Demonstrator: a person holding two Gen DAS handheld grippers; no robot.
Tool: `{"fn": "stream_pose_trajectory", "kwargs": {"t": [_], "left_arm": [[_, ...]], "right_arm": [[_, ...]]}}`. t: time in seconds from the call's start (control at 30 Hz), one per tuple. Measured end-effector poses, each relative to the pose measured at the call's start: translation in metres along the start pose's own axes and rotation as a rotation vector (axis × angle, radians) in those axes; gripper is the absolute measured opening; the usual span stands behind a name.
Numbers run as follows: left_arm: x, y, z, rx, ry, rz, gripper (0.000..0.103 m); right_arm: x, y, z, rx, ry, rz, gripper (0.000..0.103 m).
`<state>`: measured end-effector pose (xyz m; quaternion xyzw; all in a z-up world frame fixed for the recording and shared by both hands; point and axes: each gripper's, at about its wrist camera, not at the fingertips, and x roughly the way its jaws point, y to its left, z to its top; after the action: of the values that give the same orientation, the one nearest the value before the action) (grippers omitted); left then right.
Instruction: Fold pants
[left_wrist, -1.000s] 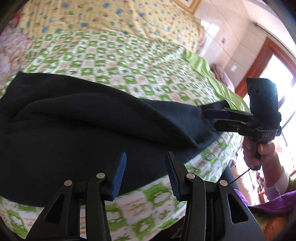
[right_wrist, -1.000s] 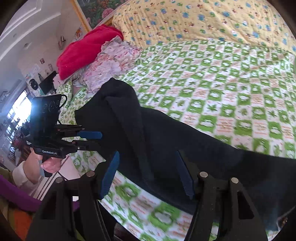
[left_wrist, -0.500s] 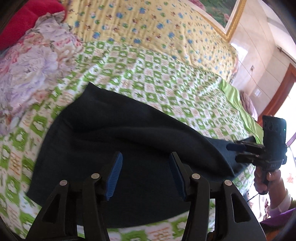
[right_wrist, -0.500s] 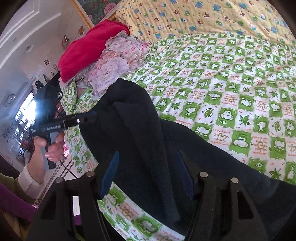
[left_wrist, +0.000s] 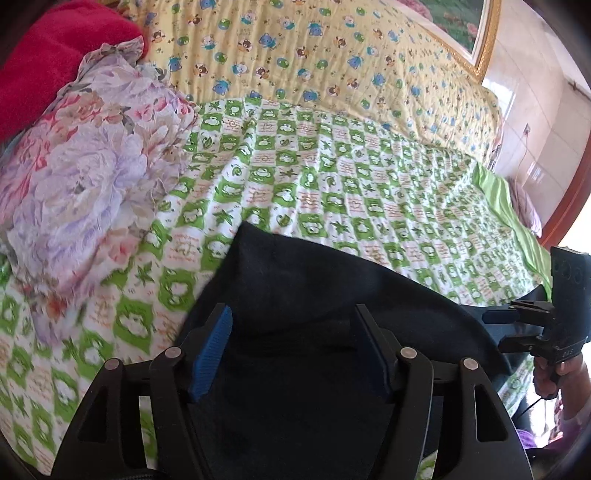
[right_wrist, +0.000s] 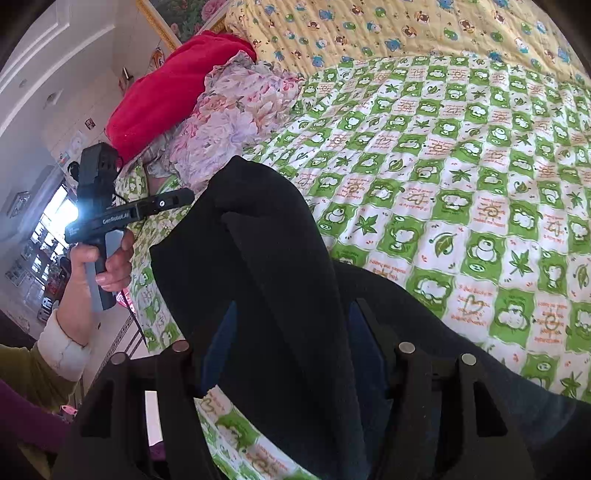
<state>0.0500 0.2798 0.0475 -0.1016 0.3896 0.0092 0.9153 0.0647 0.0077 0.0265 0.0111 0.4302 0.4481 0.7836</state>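
Pants under spread left gripper fingers

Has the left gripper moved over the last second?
Yes. The left gripper has swung toward the floral bundle at the pants' end.

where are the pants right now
The dark pants lie on the green checked bedspread at its near edge, right of the floral bedding, under both open hand-held grippers.

Dark pants on checked bedspread near its front edge, left gripper open above them, right gripper at pants' right end
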Motion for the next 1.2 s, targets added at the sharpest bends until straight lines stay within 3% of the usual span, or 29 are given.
{"fn": "stream_pose_trajectory", "kwargs": {"t": [0.2,0.4,0.47,0.53,0.6,0.67,0.73,0.83,1.2], "left_arm": [[0.028,0.025,0.032,0.038,0.068,-0.025,0.071],[0.071,0.048,0.042,0.018,0.201,-0.134,0.071],[0.08,0.052,0.04,0.005,0.223,-0.151,0.068],[0.082,0.051,0.038,0.01,0.227,-0.182,0.052],[0.078,0.048,0.037,0.02,0.217,-0.2,0.046],[0.073,0.044,0.036,0.039,0.197,-0.192,0.033],[0.066,0.039,0.035,0.057,0.176,-0.188,0.02],[0.054,0.031,0.032,0.085,0.141,-0.174,0.011],[-0.028,0.021,-0.013,0.062,-0.049,-0.124,0.009]], "right_arm": [[0.017,0.002,0.012,-0.023,0.032,0.007,0.064],[0.034,-0.001,0.024,-0.021,0.069,0.025,0.064],[0.039,-0.002,0.026,-0.018,0.078,0.034,0.064],[0.043,-0.001,0.027,-0.025,0.083,0.034,0.064],[0.045,0.0,0.028,-0.033,0.082,0.036,0.06],[0.045,0.001,0.027,-0.04,0.077,0.03,0.042],[0.043,0.001,0.027,-0.033,0.074,0.043,0.015],[0.035,0.007,0.025,-0.047,0.046,0.028,0.008],[0.006,0.063,-0.006,-0.23,-0.018,0.079,0.007]]}}
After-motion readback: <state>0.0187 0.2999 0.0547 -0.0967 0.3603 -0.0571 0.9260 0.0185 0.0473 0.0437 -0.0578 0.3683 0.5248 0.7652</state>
